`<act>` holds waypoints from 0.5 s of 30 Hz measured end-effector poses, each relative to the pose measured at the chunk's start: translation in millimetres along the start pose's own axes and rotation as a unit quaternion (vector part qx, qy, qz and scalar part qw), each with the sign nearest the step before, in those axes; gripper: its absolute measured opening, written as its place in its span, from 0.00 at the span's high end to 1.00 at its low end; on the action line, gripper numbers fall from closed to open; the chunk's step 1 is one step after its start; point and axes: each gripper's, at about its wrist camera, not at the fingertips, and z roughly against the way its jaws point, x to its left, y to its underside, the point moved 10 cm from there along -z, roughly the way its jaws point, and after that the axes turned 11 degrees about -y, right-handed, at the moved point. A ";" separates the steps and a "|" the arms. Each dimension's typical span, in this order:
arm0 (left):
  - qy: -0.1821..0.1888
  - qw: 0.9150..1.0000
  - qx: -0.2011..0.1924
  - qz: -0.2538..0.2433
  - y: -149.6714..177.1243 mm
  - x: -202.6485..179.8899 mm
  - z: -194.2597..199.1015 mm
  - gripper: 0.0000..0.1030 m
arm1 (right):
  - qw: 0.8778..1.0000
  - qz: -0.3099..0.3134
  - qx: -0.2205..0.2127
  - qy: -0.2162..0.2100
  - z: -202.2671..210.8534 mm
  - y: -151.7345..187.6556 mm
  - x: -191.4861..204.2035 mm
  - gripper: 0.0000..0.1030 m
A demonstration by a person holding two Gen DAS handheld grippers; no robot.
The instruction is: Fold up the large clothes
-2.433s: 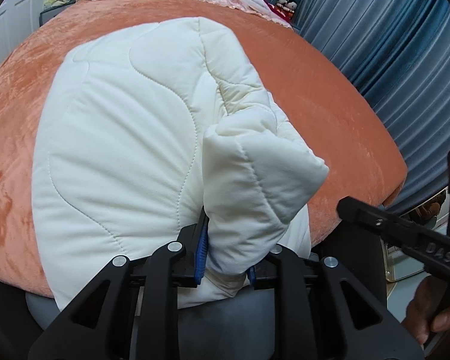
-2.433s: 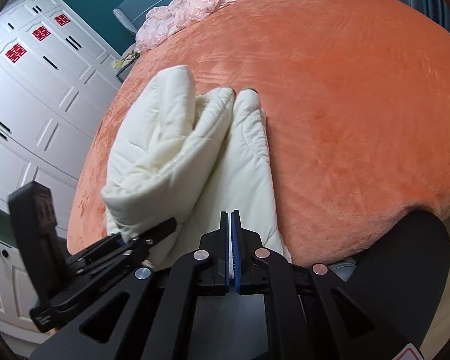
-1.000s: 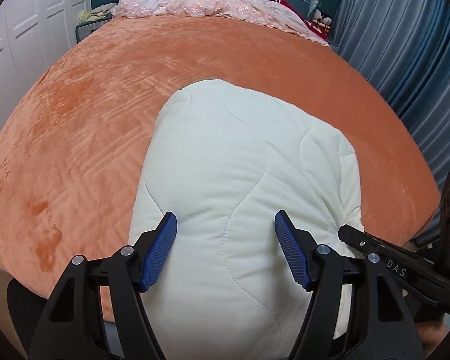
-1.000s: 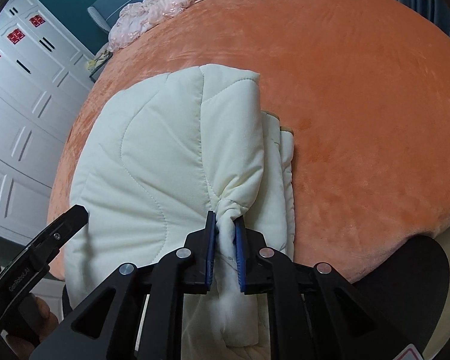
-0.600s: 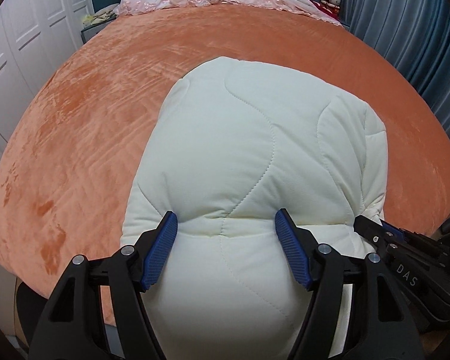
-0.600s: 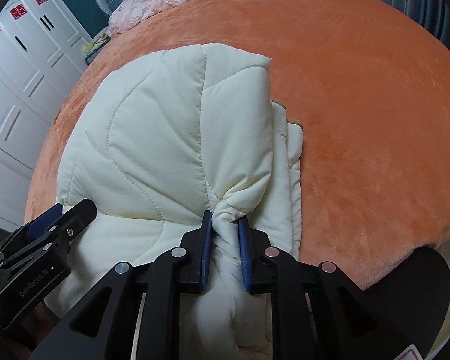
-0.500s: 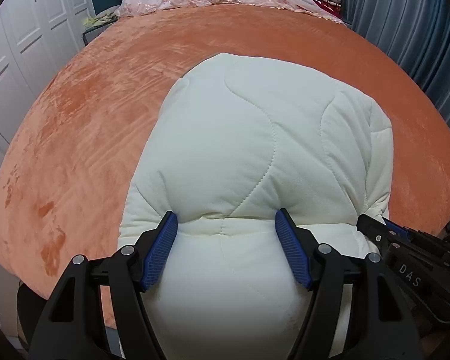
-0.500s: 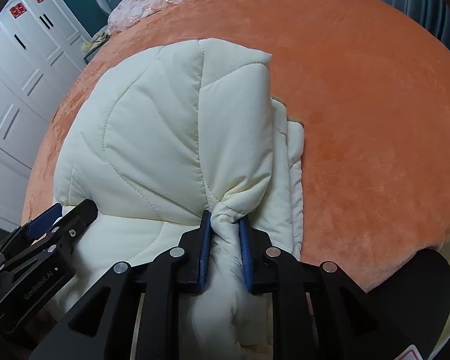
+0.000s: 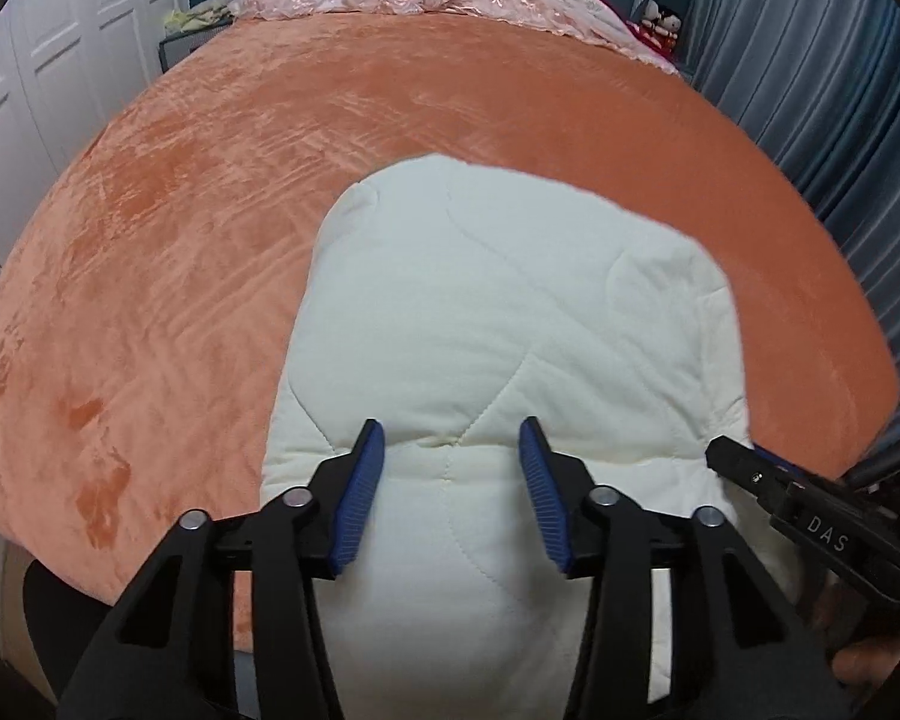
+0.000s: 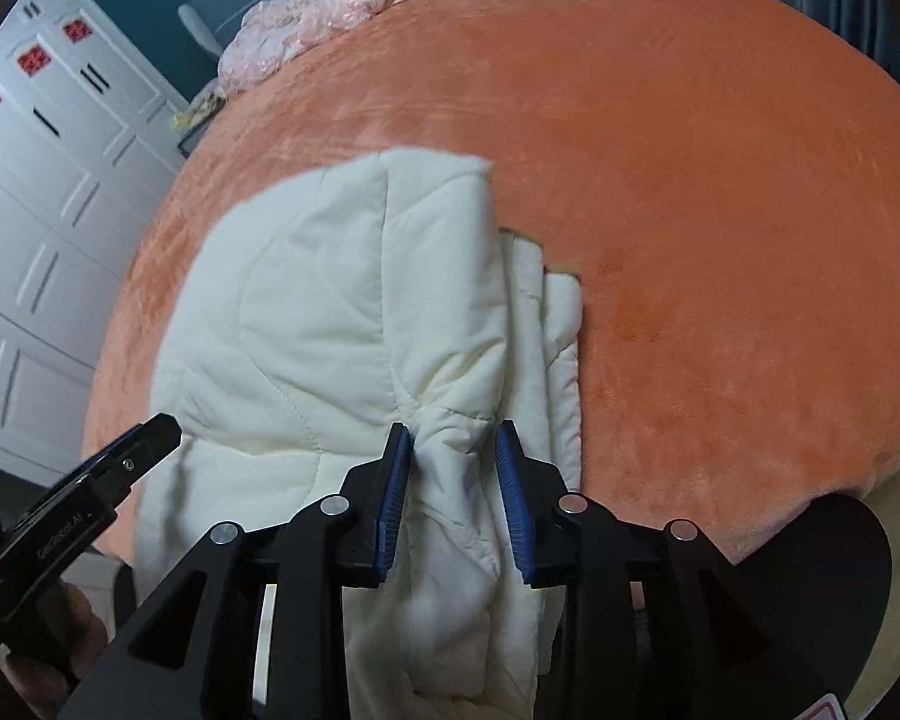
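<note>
On orange bed (image 10: 720, 210), layered jacket edges (image 10: 555, 324).

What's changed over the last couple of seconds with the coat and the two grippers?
The left gripper let go of the coat flap it had carried across; its jaws have just been narrowing, astride the near edge without clamping it. The right gripper had pinched a bunched fold; its jaws have just been opening, the fold between them unpressed. The coat stays folded on the orange bedspread.
</note>
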 end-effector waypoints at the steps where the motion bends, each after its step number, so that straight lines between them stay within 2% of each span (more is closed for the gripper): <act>1: 0.012 1.000 -0.006 0.010 -9.5 2.2 9.7 0.71 | 1.000 -0.007 -0.015 -0.001 11.5 -8.1 -0.1 0.70; 4: 0.032 0.999 -0.031 0.020 -42.1 2.9 32.9 1.00 | 0.998 -0.018 -0.050 -0.021 34.3 -35.4 8.0 0.69; 7: 0.050 0.997 -0.045 0.023 -67.5 -9.0 38.3 1.00 | 0.997 -0.029 -0.069 -0.032 36.7 -64.5 21.8 0.69; 9: 0.038 0.998 -0.052 0.017 -78.2 -16.5 30.7 1.00 | 0.996 -0.035 -0.078 -0.020 27.3 -80.1 27.5 0.69; 12: 0.032 0.999 -0.028 0.013 -81.2 -27.5 2.2 1.00 | 0.996 -0.063 -0.064 0.000 0.8 -89.7 25.8 0.69; 15: 0.017 1.000 -0.006 0.003 -74.3 -32.5 -30.2 1.00 | 0.995 -0.090 -0.042 0.032 -29.1 -83.7 7.2 0.69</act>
